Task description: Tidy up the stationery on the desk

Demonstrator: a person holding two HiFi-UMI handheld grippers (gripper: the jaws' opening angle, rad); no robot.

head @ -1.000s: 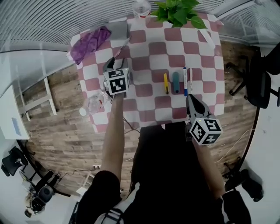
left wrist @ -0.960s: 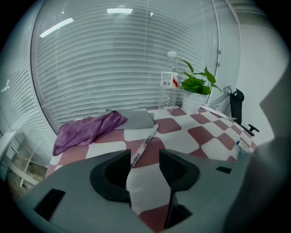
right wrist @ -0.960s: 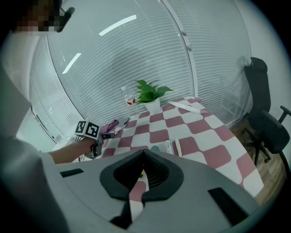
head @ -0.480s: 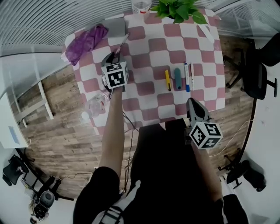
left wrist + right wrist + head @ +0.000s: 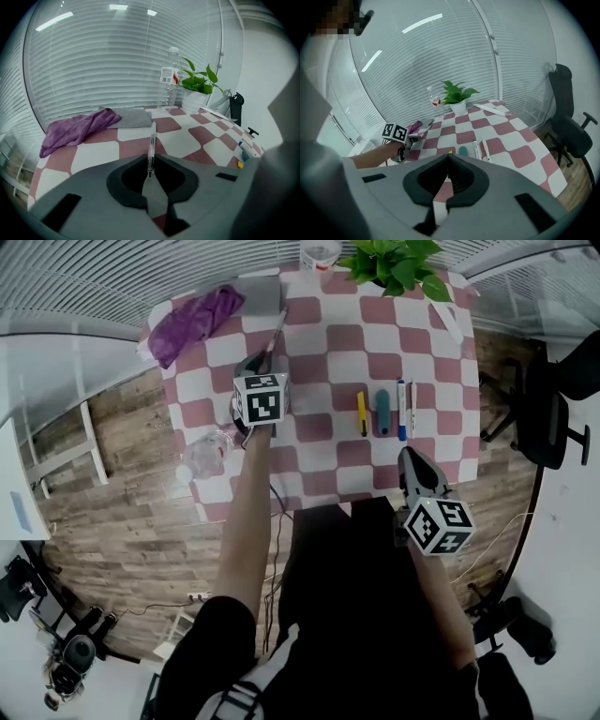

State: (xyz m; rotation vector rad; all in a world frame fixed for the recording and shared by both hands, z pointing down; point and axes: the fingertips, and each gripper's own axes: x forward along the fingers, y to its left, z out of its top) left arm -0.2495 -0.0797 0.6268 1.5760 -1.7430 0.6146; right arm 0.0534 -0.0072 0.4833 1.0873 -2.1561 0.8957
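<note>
A slim clear pen (image 5: 274, 337) lies pointing toward the grey cloth at the table's far left. My left gripper (image 5: 256, 365) has just been closing its jaws, and they now pinch the near end of the pen (image 5: 151, 145). Set side by side at mid-right of the checked table (image 5: 328, 371) are a yellow pen (image 5: 361, 413), a teal piece (image 5: 382, 412), a blue-capped pen (image 5: 400, 410) and a white pen (image 5: 411, 409). My right gripper (image 5: 410, 457) hangs over the near table edge, shut and empty, just short of that row (image 5: 477, 149).
A purple cloth (image 5: 192, 315) and a grey cloth (image 5: 258, 296) lie at the far left corner. A water bottle (image 5: 319, 251) and a potted plant (image 5: 398, 263) stand at the back. A clear glass (image 5: 204, 457) sits by the left edge. An office chair (image 5: 553, 418) is to the right.
The left gripper's jaws have closed round the clear pen's near end. The right gripper has stayed where it was, still shut.
</note>
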